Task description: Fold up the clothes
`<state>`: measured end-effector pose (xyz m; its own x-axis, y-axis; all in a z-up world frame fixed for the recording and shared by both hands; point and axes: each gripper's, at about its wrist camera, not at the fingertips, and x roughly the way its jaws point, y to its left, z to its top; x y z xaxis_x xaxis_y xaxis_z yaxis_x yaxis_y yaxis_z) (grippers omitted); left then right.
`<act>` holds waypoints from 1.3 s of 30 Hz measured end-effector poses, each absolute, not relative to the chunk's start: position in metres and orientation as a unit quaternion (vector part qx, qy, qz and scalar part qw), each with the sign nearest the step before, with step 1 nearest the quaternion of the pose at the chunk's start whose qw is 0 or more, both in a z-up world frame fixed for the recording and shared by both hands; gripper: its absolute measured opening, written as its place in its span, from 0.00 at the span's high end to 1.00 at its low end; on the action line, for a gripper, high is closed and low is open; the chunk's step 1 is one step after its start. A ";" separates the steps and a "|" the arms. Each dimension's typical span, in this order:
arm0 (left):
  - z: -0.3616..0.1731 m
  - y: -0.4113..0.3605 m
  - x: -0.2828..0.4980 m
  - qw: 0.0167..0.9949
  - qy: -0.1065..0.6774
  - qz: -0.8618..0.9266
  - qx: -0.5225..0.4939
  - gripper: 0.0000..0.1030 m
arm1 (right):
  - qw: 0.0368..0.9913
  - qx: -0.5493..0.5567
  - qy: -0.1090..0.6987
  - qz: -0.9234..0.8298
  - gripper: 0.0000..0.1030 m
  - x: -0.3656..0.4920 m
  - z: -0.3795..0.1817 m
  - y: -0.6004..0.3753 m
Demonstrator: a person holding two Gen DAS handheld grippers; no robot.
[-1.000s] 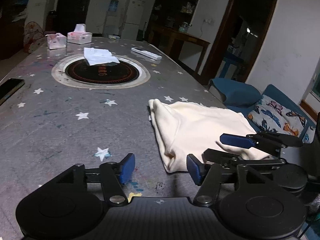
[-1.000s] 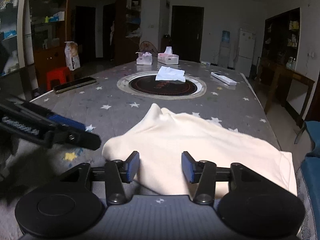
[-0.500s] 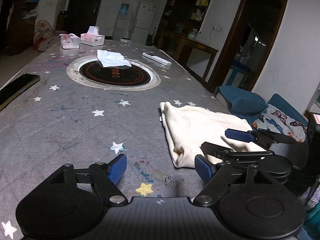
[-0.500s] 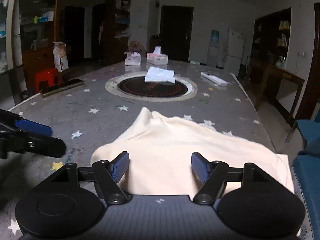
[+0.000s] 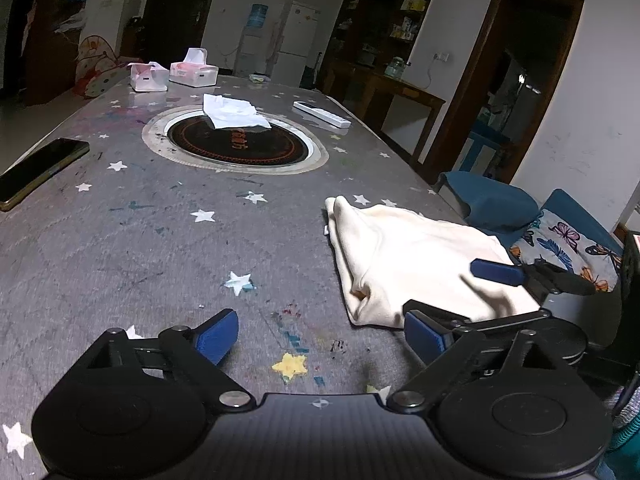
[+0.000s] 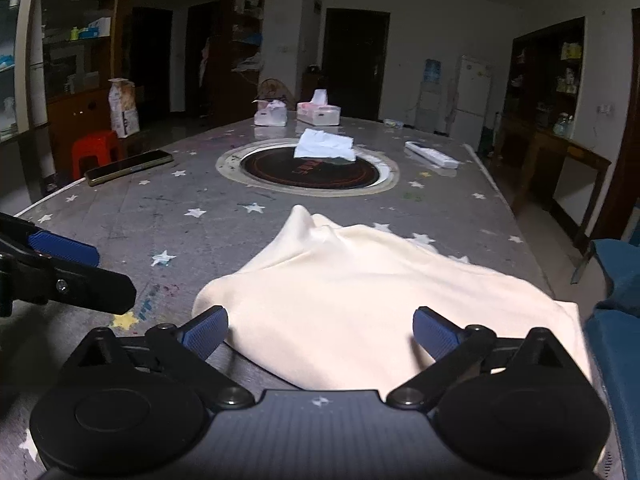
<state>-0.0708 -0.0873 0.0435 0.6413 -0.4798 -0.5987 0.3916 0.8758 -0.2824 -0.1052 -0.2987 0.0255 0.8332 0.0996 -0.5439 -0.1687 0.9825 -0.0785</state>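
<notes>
Grey star-printed table (image 5: 120, 240) – cream garment (image 6: 360, 300) folded near its edge

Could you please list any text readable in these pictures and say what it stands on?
None can be read.
Hotplate: orange characters at its middle, too blurred.
Tissue boxes: print too small.
Paper bag by the shelves: label blurred.
Cloth: no print in view.

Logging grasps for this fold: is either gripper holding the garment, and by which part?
Nothing is held. The left gripper and right gripper are both open, clear of the cream garment on the table.
</notes>
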 end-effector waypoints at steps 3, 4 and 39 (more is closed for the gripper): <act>0.043 -0.088 -0.073 0.903 0.349 -0.241 -0.065 0.07 | 0.958 -0.062 0.275 0.062 0.00 -0.111 0.028 -0.301; 0.043 -0.088 -0.074 0.903 0.349 -0.241 -0.066 0.06 | 0.958 -0.062 0.274 0.060 0.00 -0.112 0.029 -0.302; 0.047 -0.105 -0.124 0.915 0.324 -0.239 -0.039 0.00 | 0.960 -0.011 0.280 -0.005 0.00 -0.178 0.023 -0.323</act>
